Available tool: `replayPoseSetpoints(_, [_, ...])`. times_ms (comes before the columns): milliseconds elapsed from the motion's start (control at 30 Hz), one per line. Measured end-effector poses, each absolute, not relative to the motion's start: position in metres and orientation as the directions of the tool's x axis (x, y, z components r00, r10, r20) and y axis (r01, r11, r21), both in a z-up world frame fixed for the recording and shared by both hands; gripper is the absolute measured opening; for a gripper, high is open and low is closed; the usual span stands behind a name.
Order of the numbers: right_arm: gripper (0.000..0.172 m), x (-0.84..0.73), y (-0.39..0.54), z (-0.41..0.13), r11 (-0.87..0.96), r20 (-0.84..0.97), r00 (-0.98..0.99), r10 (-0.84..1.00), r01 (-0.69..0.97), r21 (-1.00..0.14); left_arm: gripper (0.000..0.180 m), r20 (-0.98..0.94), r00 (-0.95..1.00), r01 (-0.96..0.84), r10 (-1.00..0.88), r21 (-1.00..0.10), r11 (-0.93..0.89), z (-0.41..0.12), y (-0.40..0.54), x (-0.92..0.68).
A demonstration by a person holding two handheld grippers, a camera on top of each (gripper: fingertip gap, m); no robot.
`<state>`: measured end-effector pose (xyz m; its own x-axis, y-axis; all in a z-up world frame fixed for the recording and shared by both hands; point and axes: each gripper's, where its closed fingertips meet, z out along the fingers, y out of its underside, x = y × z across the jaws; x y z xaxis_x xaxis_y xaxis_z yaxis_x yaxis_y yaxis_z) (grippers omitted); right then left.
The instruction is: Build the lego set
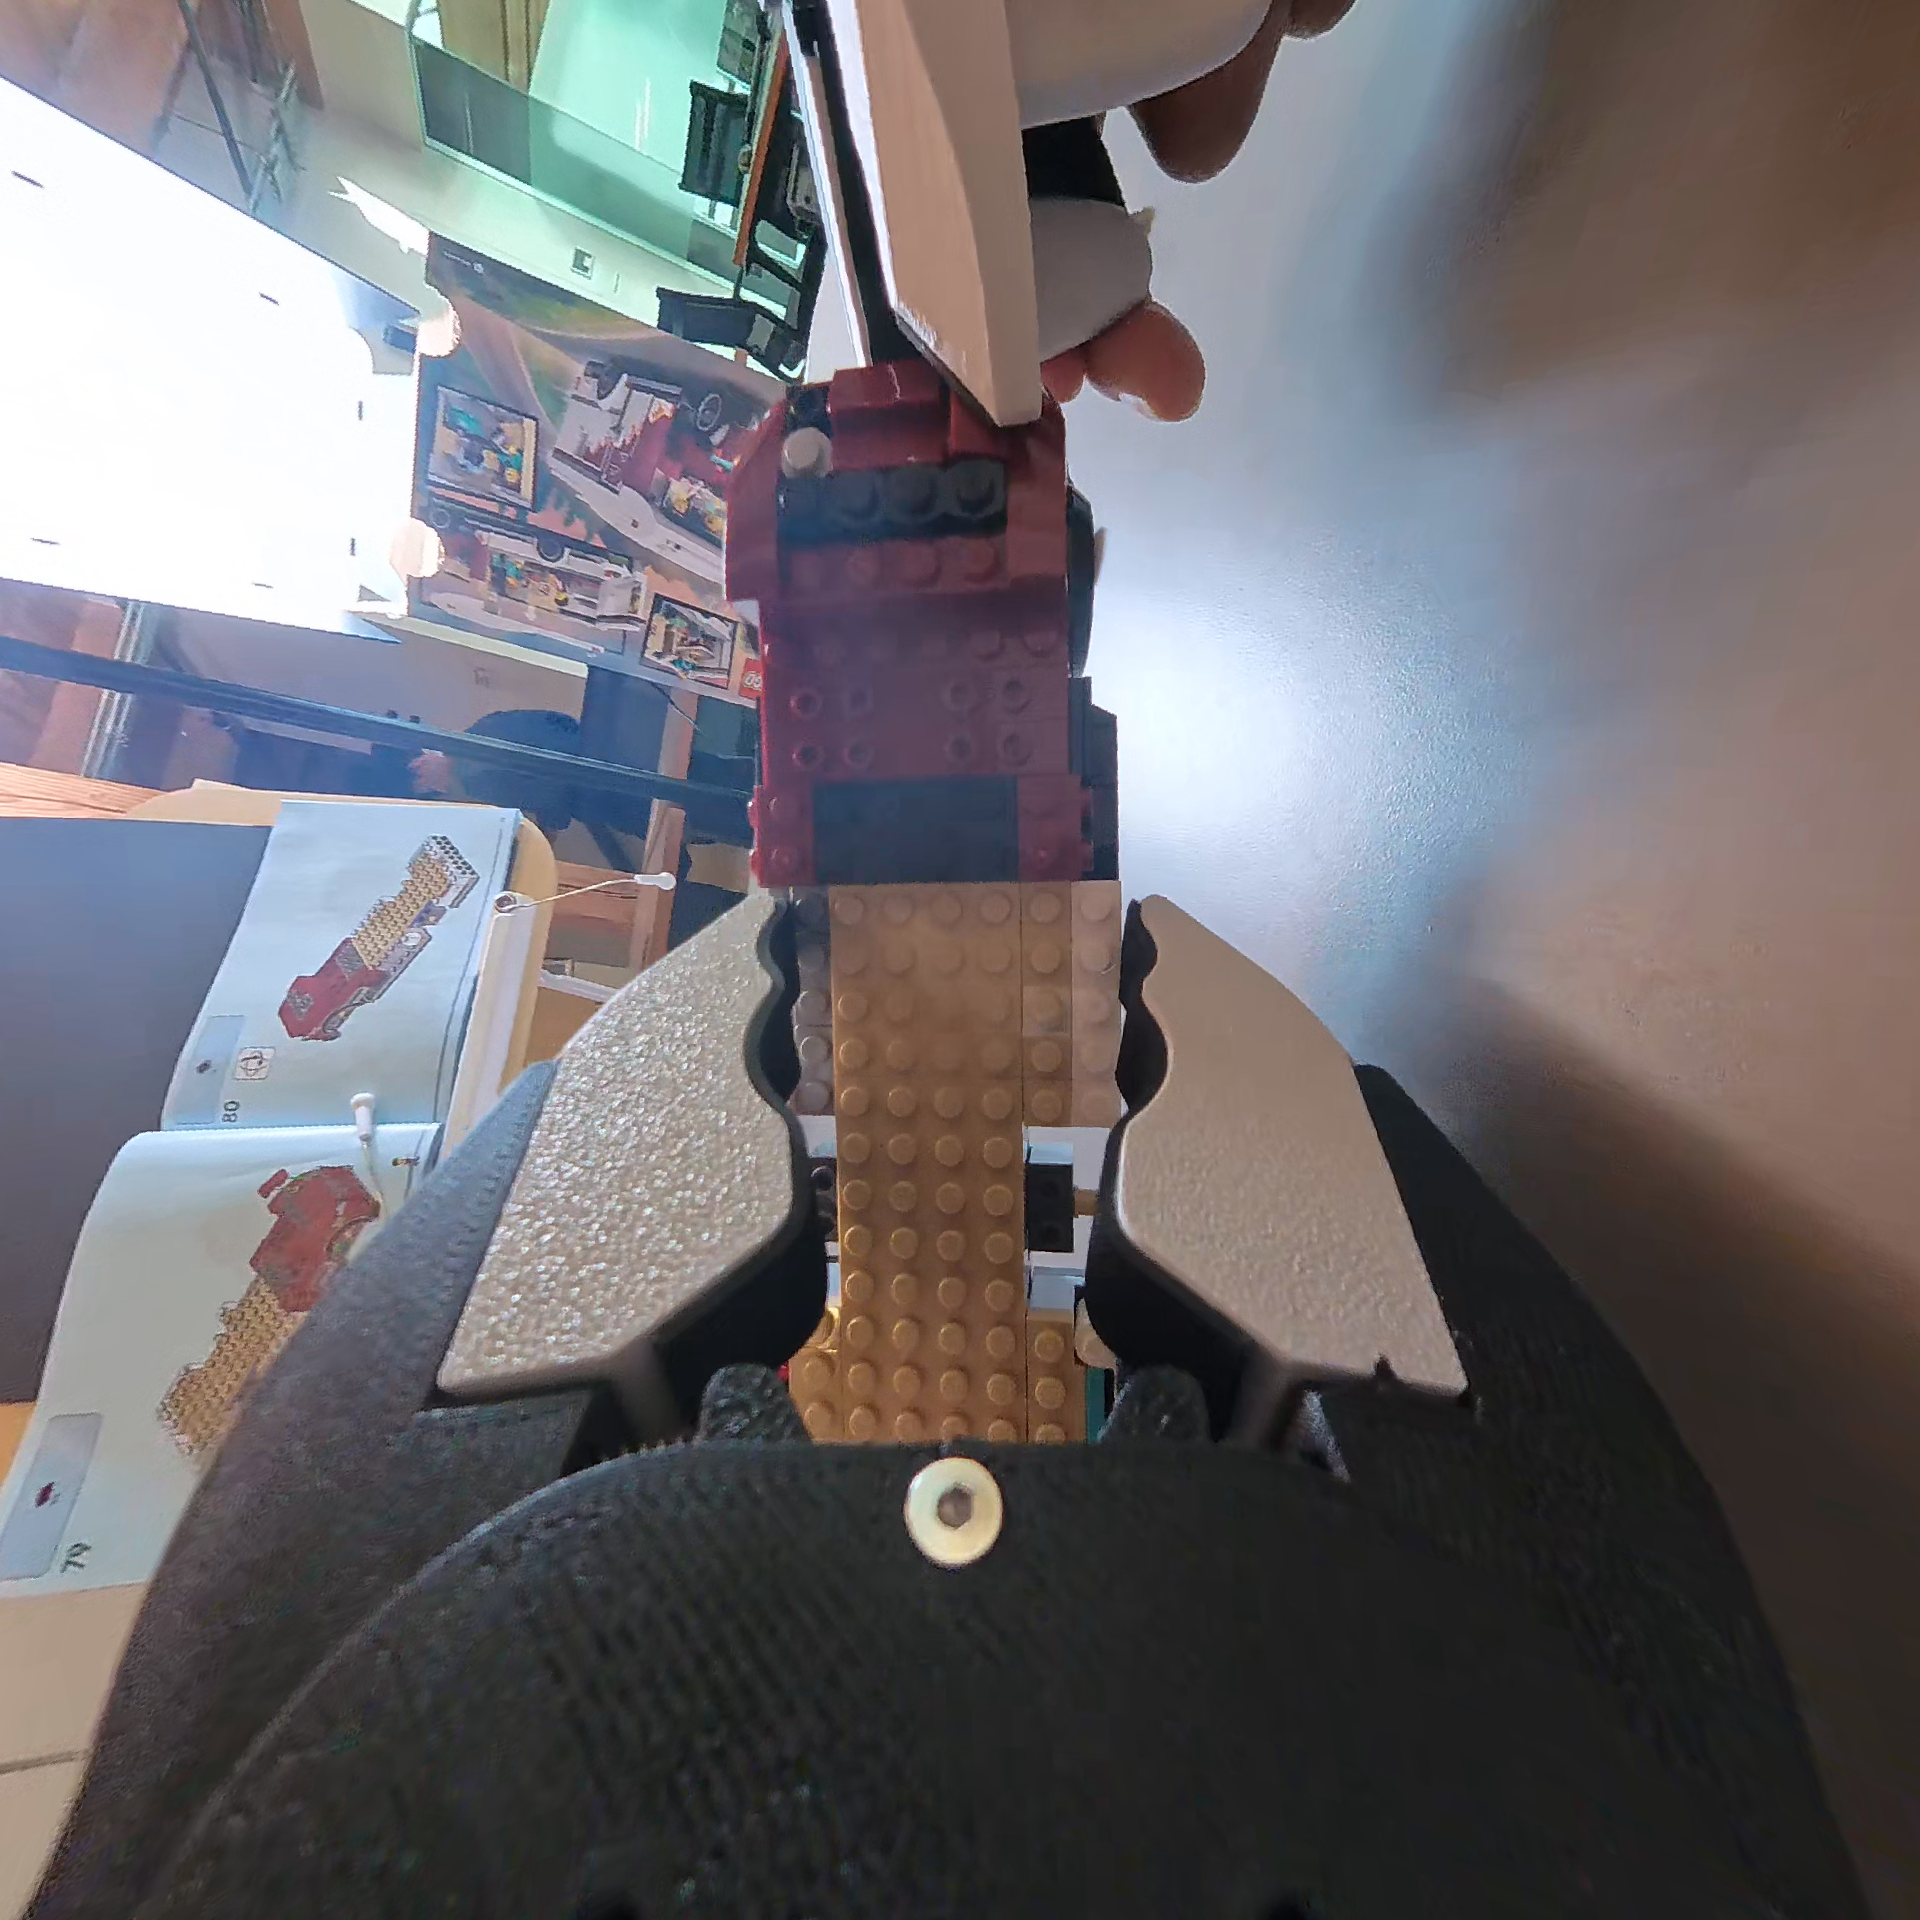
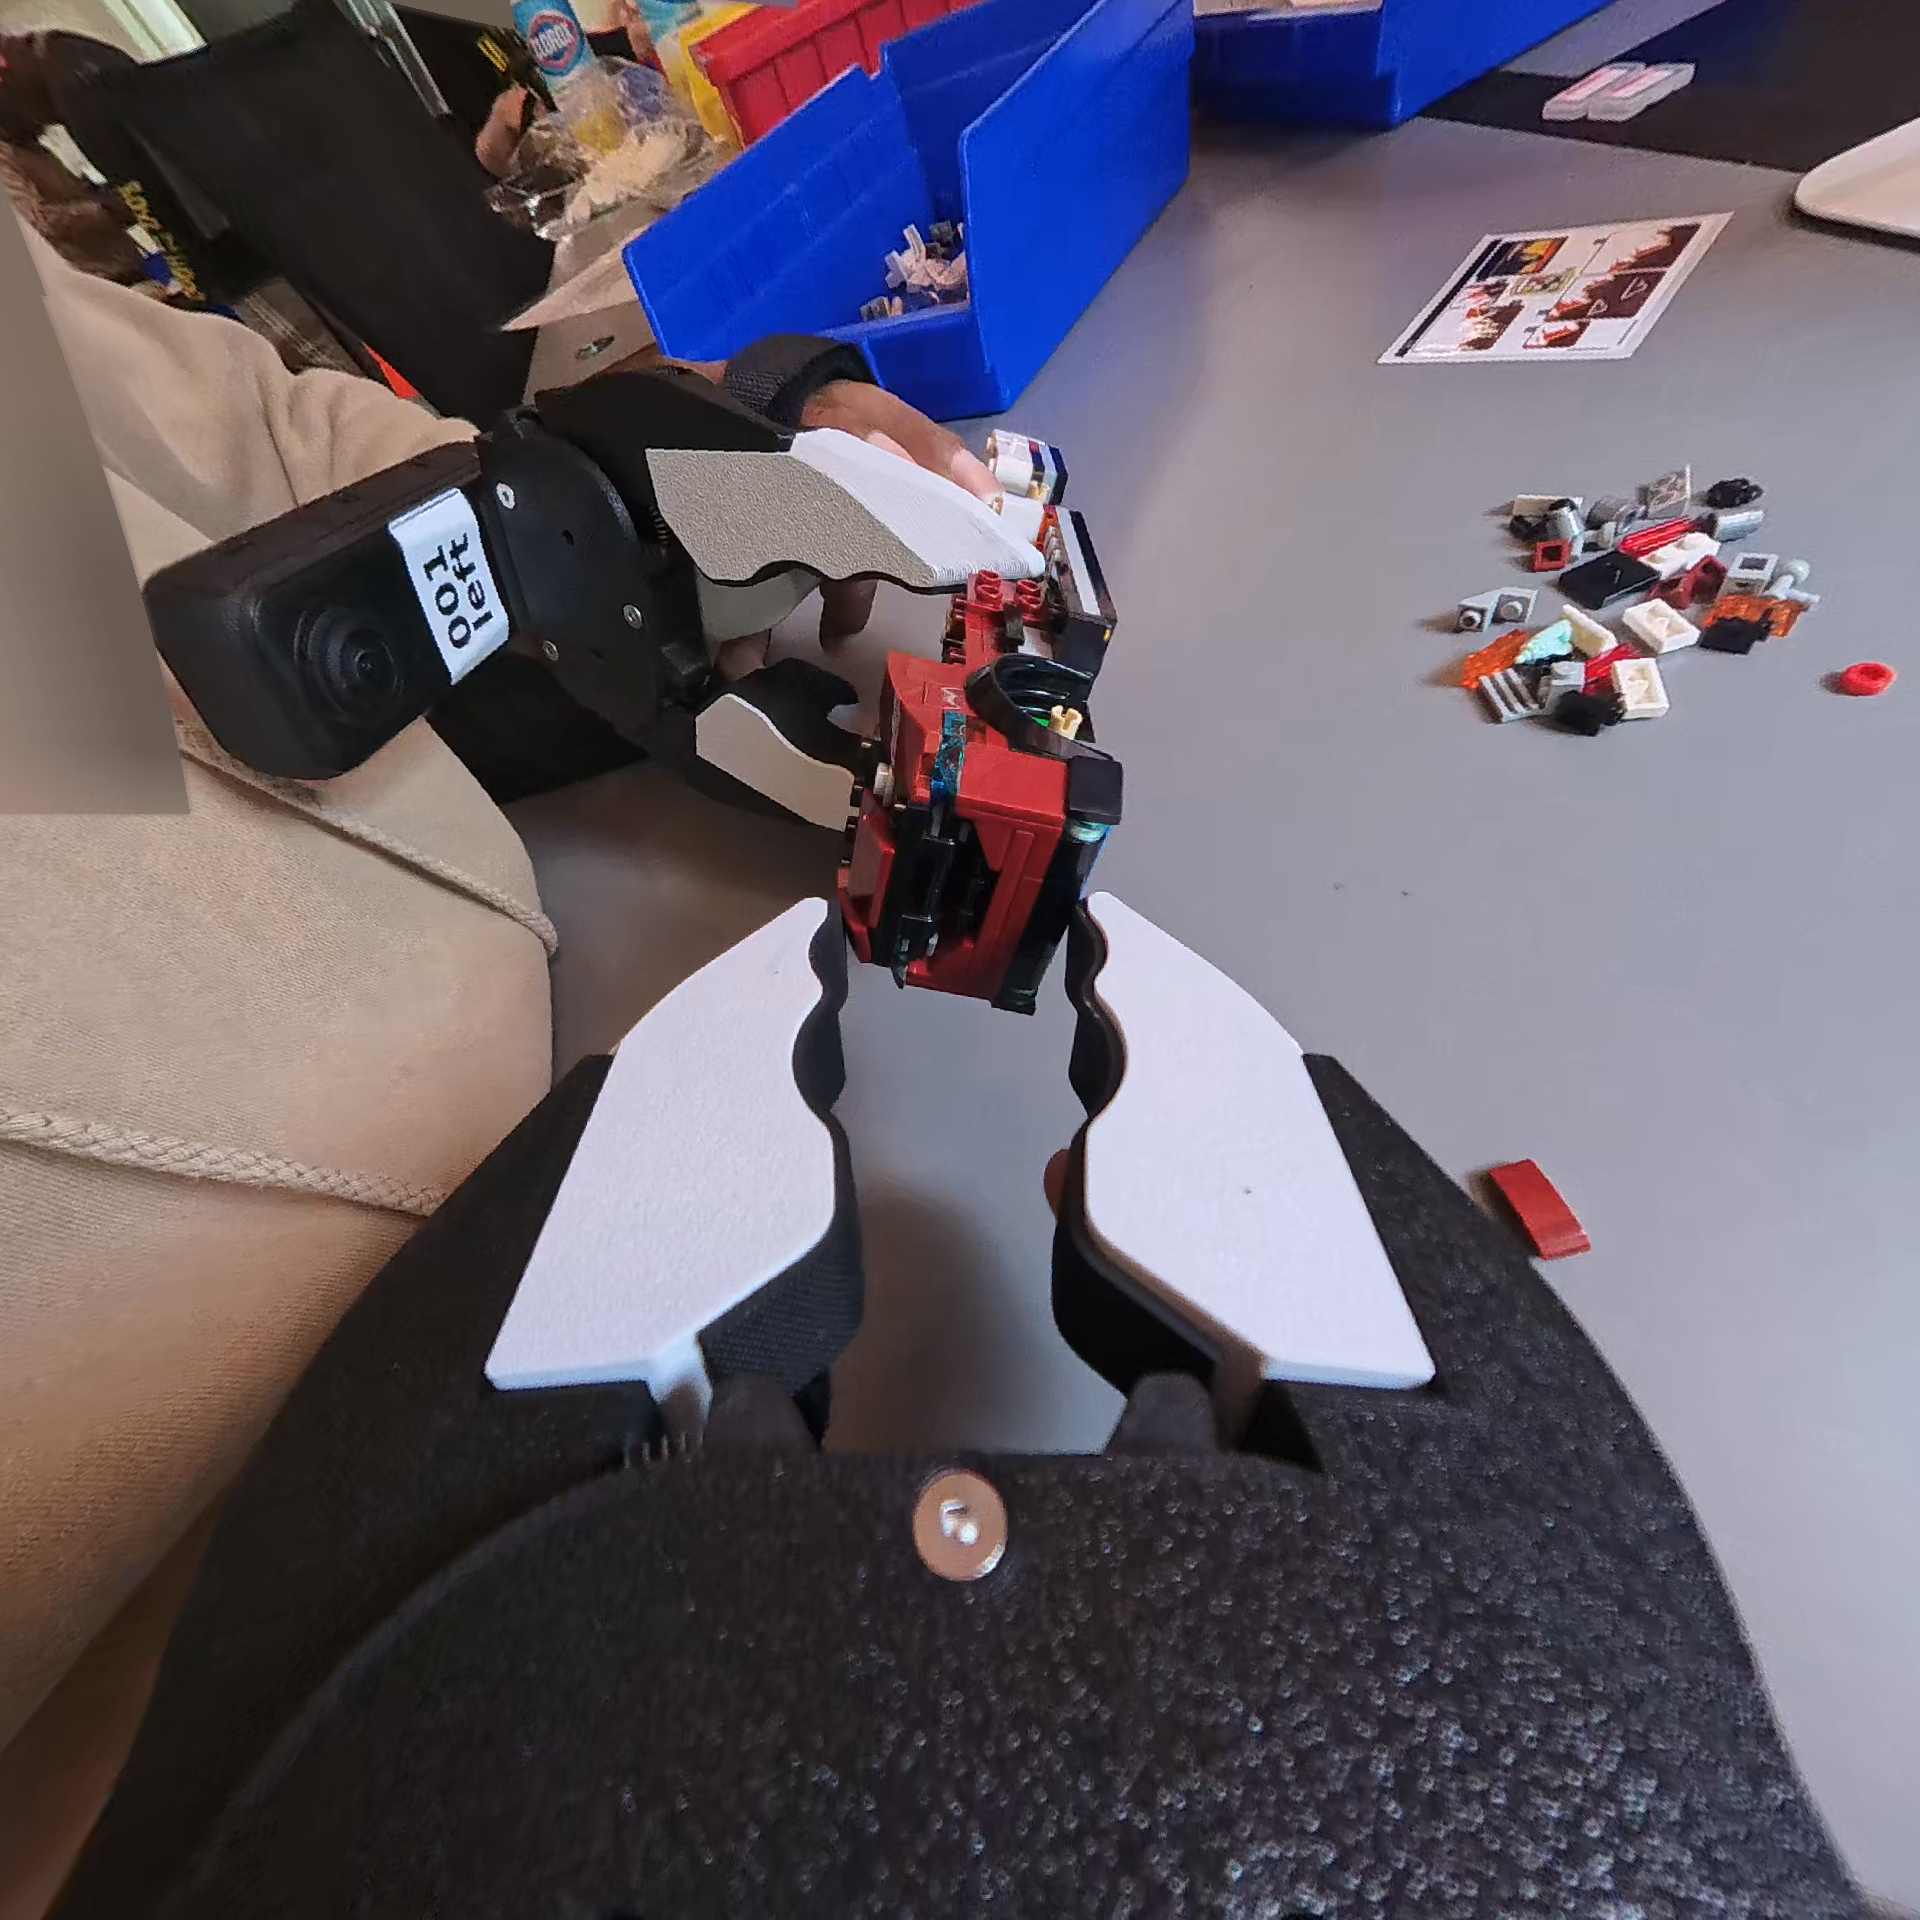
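A brick-built truck hangs in the air between my two grippers, above the grey table (image 2: 1455, 987). In the left wrist view its tan studded bed (image 1: 925, 1091) runs between my left gripper's (image 1: 956, 920) fingers, and both pads press on the bed's sides. Its dark red cab (image 1: 914, 675) is at the far end. In the right wrist view the cab's nose (image 2: 987, 831) sits between my right gripper's (image 2: 956, 925) fingertips, which press on its two sides. One white finger (image 1: 935, 208) of the right gripper lies on the cab in the left wrist view. The left gripper (image 2: 945, 686) also shows in the right wrist view.
Blue bins (image 2: 1039, 187) and a red bin (image 2: 810, 52) stand at the back. A pile of loose bricks (image 2: 1621, 592), a small red round piece (image 2: 1863, 681), a dark red tile (image 2: 1538, 1208) and a printed sheet (image 2: 1558, 291) lie on the right. A beige sleeve (image 2: 208, 987) fills the left. An open instruction booklet (image 1: 343, 987) shows at the left. Spacing between my two grippers at the tips: around 7 centimeters.
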<state>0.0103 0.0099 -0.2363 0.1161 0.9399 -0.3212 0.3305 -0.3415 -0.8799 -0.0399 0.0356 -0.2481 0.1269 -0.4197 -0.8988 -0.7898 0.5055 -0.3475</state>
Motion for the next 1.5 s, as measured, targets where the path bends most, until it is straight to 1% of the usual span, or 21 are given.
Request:
replayPoseSetpoints(100, [0.042, 0.011, 0.012, -0.236, -0.367, -0.352, 0.106, 0.930, 0.324, -0.872, 0.060, -0.872, 0.151, -0.781, -0.466, -0.394, 0.484, -0.250, 0.036, -0.039])
replayPoseSetpoints(167, [0.042, 0.010, 0.013, -0.236, -0.380, -0.367, 0.104, 0.925, 0.323, -0.867, 0.060, -0.824, 0.186, -0.771, -0.535, -0.460, 0.441, -0.253, 0.036, -0.039])
replayPoseSetpoints(200, [0.046, 0.010, 0.013, -0.237, -0.393, -0.380, 0.106, 0.919, 0.331, -0.858, 0.060, -0.804, 0.197, -0.768, -0.561, -0.482, 0.422, -0.254, 0.037, -0.040])
replayPoseSetpoints(300, [0.055, 0.010, 0.015, -0.244, -0.453, -0.439, 0.126, 0.890, 0.367, -0.813, 0.060, -0.752, 0.202, -0.769, -0.627, -0.518, 0.374, -0.260, 0.038, -0.039])
replayPoseSetpoints(400, [0.055, 0.010, 0.019, -0.249, -0.523, -0.504, 0.156, 0.849, 0.372, -0.767, 0.060, -0.682, 0.197, -0.775, -0.704, -0.548, 0.315, -0.264, 0.038, -0.038])
replayPoseSetpoints(500, [0.052, 0.010, 0.023, -0.246, -0.582, -0.565, 0.158, 0.810, 0.336, -0.740, 0.060, -0.658, 0.204, -0.771, -0.725, -0.564, 0.295, -0.264, 0.040, -0.038])
replayPoseSetpoints(567, [0.044, 0.010, 0.026, -0.242, -0.613, -0.598, 0.151, 0.787, 0.299, -0.731, 0.060, -0.687, 0.207, -0.771, -0.697, -0.553, 0.316, -0.260, 0.041, -0.038])
replayPoseSetpoints(633, [0.043, 0.010, 0.026, -0.239, -0.608, -0.592, 0.149, 0.792, 0.281, -0.743, 0.060, -0.748, 0.191, -0.787, -0.636, -0.504, 0.356, -0.257, 0.042, -0.038])
replayPoseSetpoints(767, [0.042, 0.010, 0.024, -0.230, -0.514, -0.491, 0.152, 0.858, 0.242, -0.823, 0.060, -0.845, 0.171, -0.798, -0.507, -0.420, 0.431, -0.244, 0.043, -0.038])
replayPoseSetpoints(867, [0.042, 0.010, 0.022, -0.218, -0.410, -0.386, 0.149, 0.910, 0.198, -0.890, 0.060, -0.894, 0.160, -0.800, -0.419, -0.365, 0.475, -0.230, 0.043, -0.037])
replayPoseSetpoints(1000, [0.042, 0.010, 0.020, -0.207, -0.336, -0.314, 0.156, 0.937, 0.150, -0.930, 0.060, -0.929, 0.144, -0.808, -0.341, -0.309, 0.502, -0.217, 0.042, -0.038])
replayPoseSetpoints(1167, [0.042, 0.008, 0.018, -0.204, -0.302, -0.280, 0.157, 0.947, 0.139, -0.943, 0.060, -0.940, 0.136, -0.807, -0.312, -0.287, 0.515, -0.213, 0.041, -0.039])
replayPoseSetpoints(1400, [0.043, 0.007, 0.018, -0.201, -0.243, -0.216, 0.170, 0.961, 0.157, -0.957, 0.060, -0.938, 0.153, -0.795, -0.312, -0.304, 0.525, -0.212, 0.041, -0.040])
replayPoseSetpoints(1500, [0.049, 0.007, 0.015, -0.200, -0.209, -0.184, 0.157, 0.970, 0.160, -0.965, 0.060, -0.938, 0.158, -0.792, -0.309, -0.307, 0.527, -0.211, 0.040, -0.040])
